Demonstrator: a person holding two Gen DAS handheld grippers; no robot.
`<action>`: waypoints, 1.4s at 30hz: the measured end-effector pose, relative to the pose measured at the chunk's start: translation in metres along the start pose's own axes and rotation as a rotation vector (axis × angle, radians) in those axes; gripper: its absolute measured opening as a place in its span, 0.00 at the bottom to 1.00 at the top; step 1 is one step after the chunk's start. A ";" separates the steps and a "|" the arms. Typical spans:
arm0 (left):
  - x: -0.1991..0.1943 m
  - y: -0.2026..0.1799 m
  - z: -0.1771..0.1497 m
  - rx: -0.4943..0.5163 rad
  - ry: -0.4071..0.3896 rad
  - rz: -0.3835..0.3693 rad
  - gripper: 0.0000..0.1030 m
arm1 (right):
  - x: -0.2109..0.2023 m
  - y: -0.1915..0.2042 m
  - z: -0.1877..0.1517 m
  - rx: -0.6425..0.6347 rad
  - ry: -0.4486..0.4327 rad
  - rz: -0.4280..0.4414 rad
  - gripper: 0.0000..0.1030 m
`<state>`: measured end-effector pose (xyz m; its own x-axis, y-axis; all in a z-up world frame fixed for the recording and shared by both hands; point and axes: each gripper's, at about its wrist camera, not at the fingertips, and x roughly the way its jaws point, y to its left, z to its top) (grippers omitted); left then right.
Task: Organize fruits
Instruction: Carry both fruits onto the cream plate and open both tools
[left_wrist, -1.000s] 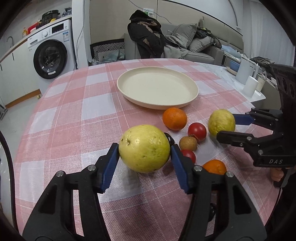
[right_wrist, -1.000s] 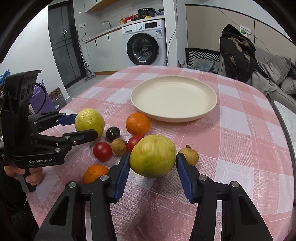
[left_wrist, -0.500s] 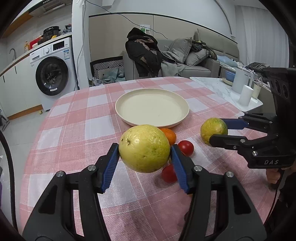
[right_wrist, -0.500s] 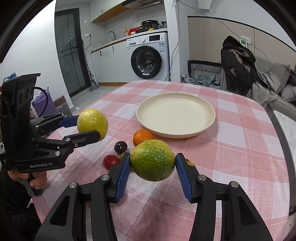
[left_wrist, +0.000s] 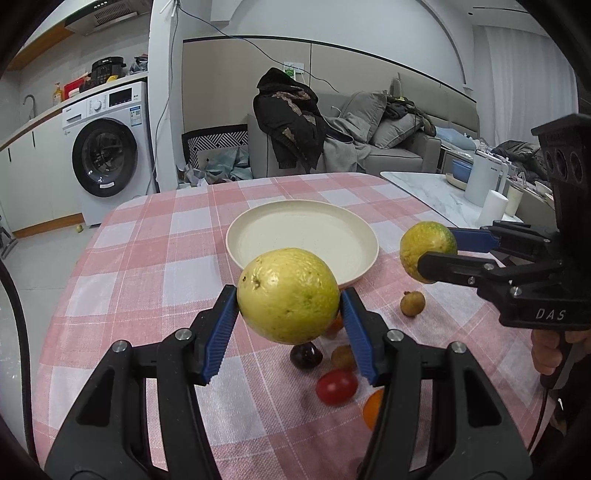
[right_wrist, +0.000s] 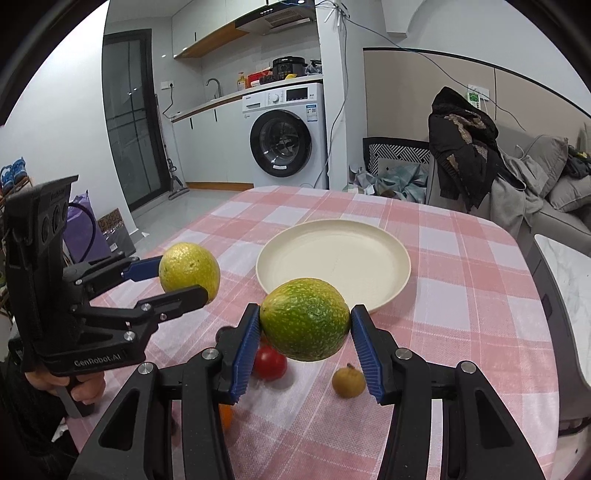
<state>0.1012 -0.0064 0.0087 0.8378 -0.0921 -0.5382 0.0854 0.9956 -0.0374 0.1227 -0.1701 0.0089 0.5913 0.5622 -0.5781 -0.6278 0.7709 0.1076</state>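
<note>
The cream plate (left_wrist: 303, 236) lies empty at the middle of the checked table (left_wrist: 147, 266), farther off than the loose fruit. The left gripper (left_wrist: 288, 314) is clamped on a yellow fruit (left_wrist: 288, 295), held clear above the cloth and just short of the plate's near rim. The right gripper (right_wrist: 304, 332) is clamped on a green fruit (right_wrist: 304, 319), also held in the air near the plate's near edge, pointing down toward the table. Under them on the cloth lie a red tomato (left_wrist: 336, 387), a dark plum (left_wrist: 306, 356), a small brown fruit (left_wrist: 412, 303) and an orange (left_wrist: 372, 408), all outside the plate
</note>
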 end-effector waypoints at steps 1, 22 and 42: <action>0.001 0.000 0.001 -0.002 -0.002 -0.002 0.52 | 0.000 -0.001 0.002 0.002 -0.001 -0.004 0.49; 0.040 0.001 0.038 0.006 -0.009 -0.003 0.52 | 0.032 -0.022 0.024 0.070 0.039 0.011 0.49; 0.106 0.008 0.044 0.013 0.065 0.035 0.53 | 0.084 -0.043 0.027 0.169 0.126 -0.031 0.49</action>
<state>0.2142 -0.0089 -0.0119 0.8038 -0.0557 -0.5923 0.0637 0.9979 -0.0073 0.2129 -0.1478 -0.0218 0.5342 0.5038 -0.6788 -0.5101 0.8325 0.2165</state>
